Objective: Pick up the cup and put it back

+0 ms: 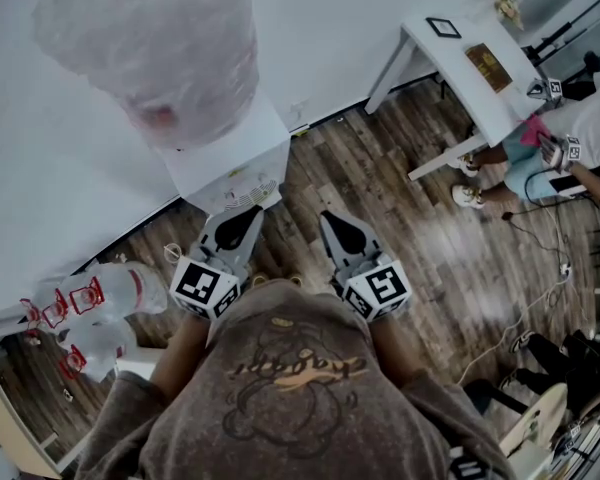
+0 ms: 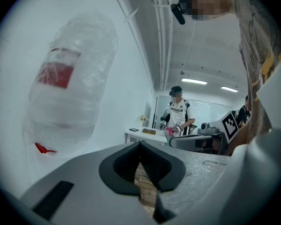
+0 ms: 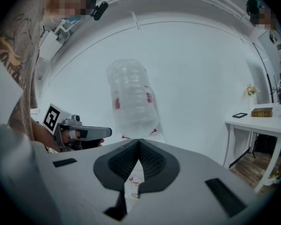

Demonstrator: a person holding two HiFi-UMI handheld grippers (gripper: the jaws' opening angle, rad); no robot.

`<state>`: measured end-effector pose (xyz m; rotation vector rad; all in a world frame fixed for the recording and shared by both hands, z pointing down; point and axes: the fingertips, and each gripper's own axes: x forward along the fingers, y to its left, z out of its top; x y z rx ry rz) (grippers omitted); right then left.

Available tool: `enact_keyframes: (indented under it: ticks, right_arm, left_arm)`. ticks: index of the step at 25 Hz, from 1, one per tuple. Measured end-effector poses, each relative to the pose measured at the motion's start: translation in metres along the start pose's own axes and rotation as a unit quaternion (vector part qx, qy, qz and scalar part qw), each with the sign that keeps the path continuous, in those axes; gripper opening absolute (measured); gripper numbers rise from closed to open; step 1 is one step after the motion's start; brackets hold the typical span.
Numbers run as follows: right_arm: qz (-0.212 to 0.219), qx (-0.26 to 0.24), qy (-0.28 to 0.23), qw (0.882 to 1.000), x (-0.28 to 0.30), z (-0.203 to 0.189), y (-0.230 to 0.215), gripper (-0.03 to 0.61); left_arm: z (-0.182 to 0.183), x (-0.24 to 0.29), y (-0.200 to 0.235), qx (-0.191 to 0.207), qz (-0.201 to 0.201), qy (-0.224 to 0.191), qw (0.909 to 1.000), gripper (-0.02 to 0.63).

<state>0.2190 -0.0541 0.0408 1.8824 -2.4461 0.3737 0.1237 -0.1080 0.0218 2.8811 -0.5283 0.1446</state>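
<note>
No cup shows in any view. A white water dispenser (image 1: 232, 158) stands ahead against the wall, topped by a large plastic-wrapped bottle (image 1: 150, 38), which is also the bottle (image 3: 131, 97) in the right gripper view and the bottle (image 2: 68, 88) in the left gripper view. My left gripper (image 1: 252, 211) is held near my chest, pointing at the dispenser's front, jaws shut and empty (image 2: 140, 146). My right gripper (image 1: 327, 218) sits beside it, a little to the right, also shut on nothing (image 3: 139, 144). Small red taps (image 3: 154, 131) show on the dispenser.
Spare water bottles with red handles (image 1: 90, 303) lie at the lower left. A white table (image 1: 460, 58) with a frame and a book stands at the upper right, a person (image 1: 580, 138) beside it. Cables (image 1: 540, 288) run across the wooden floor at right.
</note>
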Motion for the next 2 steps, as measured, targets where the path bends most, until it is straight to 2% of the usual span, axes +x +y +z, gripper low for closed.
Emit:
enact_keyframes:
  ticks: [2]
  right_arm:
    - [0.002, -0.001, 0.001, 1.0, -0.0015, 0.0001, 0.0011, 0.002]
  left_arm:
    - [-0.0007, -0.0003, -0.0016, 0.0, 0.0, 0.002, 1.0, 0.003]
